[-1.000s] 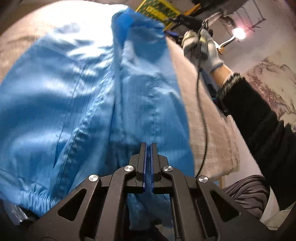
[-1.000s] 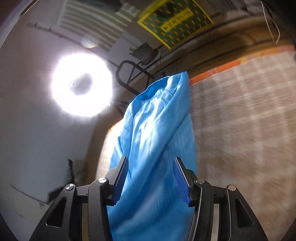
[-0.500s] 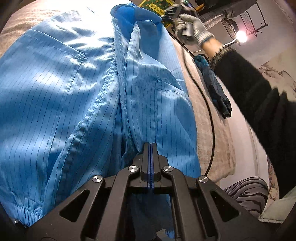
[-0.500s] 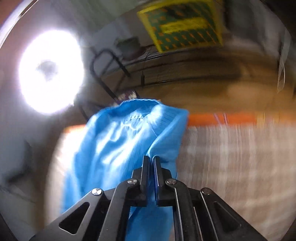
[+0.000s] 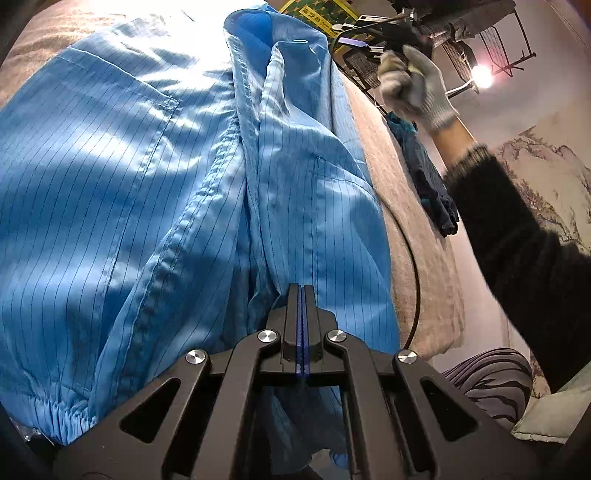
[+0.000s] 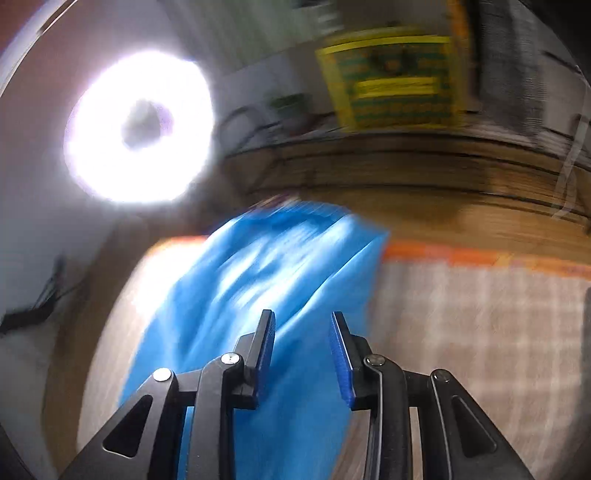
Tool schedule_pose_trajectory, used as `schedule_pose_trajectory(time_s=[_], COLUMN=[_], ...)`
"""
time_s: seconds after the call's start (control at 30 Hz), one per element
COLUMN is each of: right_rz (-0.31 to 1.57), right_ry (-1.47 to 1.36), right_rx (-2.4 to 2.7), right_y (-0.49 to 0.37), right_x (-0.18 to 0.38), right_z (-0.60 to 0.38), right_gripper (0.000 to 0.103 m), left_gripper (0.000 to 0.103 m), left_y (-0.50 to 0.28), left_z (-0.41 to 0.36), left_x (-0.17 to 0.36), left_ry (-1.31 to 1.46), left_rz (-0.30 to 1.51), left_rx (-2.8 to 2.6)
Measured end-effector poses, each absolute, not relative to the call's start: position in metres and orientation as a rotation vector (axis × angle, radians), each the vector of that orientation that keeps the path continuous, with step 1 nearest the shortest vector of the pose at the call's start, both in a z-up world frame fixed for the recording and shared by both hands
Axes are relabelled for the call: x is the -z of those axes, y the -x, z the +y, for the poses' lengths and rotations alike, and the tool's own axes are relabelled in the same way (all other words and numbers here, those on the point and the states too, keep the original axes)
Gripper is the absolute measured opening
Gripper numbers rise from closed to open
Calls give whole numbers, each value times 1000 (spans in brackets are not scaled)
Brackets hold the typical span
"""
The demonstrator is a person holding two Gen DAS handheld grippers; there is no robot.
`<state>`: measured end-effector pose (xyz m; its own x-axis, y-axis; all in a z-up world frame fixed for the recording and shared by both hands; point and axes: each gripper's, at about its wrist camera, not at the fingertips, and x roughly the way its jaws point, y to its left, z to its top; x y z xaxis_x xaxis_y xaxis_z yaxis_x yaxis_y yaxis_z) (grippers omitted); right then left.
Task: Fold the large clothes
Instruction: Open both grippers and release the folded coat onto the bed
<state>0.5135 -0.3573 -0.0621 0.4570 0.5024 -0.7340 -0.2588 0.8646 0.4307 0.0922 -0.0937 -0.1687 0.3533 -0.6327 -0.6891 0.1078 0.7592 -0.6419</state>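
A light blue pinstriped work coat [image 5: 147, 184] lies spread on a beige woven cover [image 5: 406, 229], collar at the far end. My left gripper [image 5: 301, 291] is shut on a gathered fold near the coat's lower front edge. In the right wrist view, which is blurred by motion, the coat [image 6: 277, 277] lies below my right gripper [image 6: 303, 321]. Its jaws are opening and stand apart, and the pads do not press on the cloth. The left wrist view shows a white-gloved hand [image 5: 410, 85] holding that gripper [image 5: 354, 35] in the air just past the collar.
A dark blue garment [image 5: 428, 181] hangs at the cover's right edge. A black cable [image 5: 415, 280] loops across that side. A striped grey cloth [image 5: 491, 373] lies lower right. A bright ring lamp [image 6: 136, 125] glares at the far left, with a yellow-green sign [image 6: 391, 77] behind.
The right gripper shut near the collar, then opened again and lifted clear of it. The coat has settled flatter. The left gripper stayed shut in place.
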Motion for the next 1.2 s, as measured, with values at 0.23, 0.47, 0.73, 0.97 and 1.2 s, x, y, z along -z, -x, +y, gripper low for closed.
schedule_pose_trajectory(time_s=[0.23,0.47,0.73,0.97,1.2], right_rz=[1055,1075,904,774,729], right_ry=[-87,-138,-222,-263,-220], right_rx=[-623,-451,-476,-495,-524], right_y=[-483,-495,-393,-287,-164], right_x=[89,96,-27,-118,-148], right_z=[-271,-275,-340,-374,-385], right_gripper=[32,28,39,48,54], left_gripper=[0,0,0,35,45], left_y=[-86,-67,-32,-4,12], left_z=[-97,-86,-55,-30,-32], left_x=[157,124,99,88,106], left_ry=[523,458,440,488,626], left_rz=[1104,1000,908,891,972], left_rx=[501,493,463,464,533])
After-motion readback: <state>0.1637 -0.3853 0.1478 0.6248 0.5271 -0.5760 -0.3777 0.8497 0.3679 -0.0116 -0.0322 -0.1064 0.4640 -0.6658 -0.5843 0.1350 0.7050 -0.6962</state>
